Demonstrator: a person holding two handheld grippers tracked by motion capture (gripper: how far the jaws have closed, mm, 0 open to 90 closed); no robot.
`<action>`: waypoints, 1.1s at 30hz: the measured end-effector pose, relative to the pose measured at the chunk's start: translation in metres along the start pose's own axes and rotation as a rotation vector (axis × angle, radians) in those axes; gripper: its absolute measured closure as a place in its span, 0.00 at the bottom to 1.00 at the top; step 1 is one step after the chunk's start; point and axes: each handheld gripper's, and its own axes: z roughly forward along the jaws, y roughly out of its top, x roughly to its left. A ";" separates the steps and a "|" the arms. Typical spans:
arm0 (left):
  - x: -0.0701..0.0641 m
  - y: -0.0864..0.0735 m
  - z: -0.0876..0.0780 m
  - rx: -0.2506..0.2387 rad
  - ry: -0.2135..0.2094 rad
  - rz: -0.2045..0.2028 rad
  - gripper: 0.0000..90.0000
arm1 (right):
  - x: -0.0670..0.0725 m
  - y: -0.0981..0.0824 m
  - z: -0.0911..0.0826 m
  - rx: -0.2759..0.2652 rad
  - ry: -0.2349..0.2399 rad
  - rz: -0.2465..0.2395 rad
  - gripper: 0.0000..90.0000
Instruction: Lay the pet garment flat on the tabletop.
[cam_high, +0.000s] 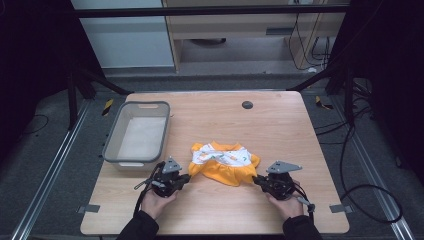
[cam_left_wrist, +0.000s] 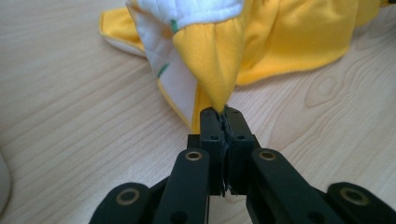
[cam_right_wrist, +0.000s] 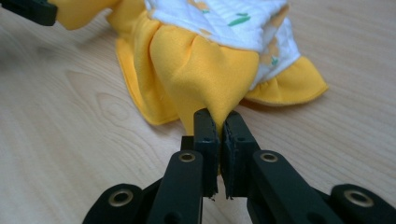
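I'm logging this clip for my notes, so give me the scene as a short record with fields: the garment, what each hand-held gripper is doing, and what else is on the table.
garment: small yellow and white dress, lying on the table near the front edge
left hand-held gripper: shut on the yellow hem at the dress's left corner
right hand-held gripper: shut on the yellow hem at the dress's right corner
fabric at the grips: bunched into a point at each pair of jaws
container: grey basket, left of the dress, apart from it
surface: wooden table
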 end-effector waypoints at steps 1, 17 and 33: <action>0.000 0.001 -0.003 -0.012 -0.002 -0.004 0.98 | 0.001 0.001 -0.004 -0.009 0.009 -0.009 0.96; 0.002 -0.016 -0.029 0.082 -0.105 -0.079 0.98 | 0.008 -0.017 -0.047 0.023 0.175 0.020 0.87; -0.018 0.006 -0.048 -0.171 -0.010 0.016 0.67 | 0.010 -0.009 -0.044 -0.119 0.045 -0.029 0.83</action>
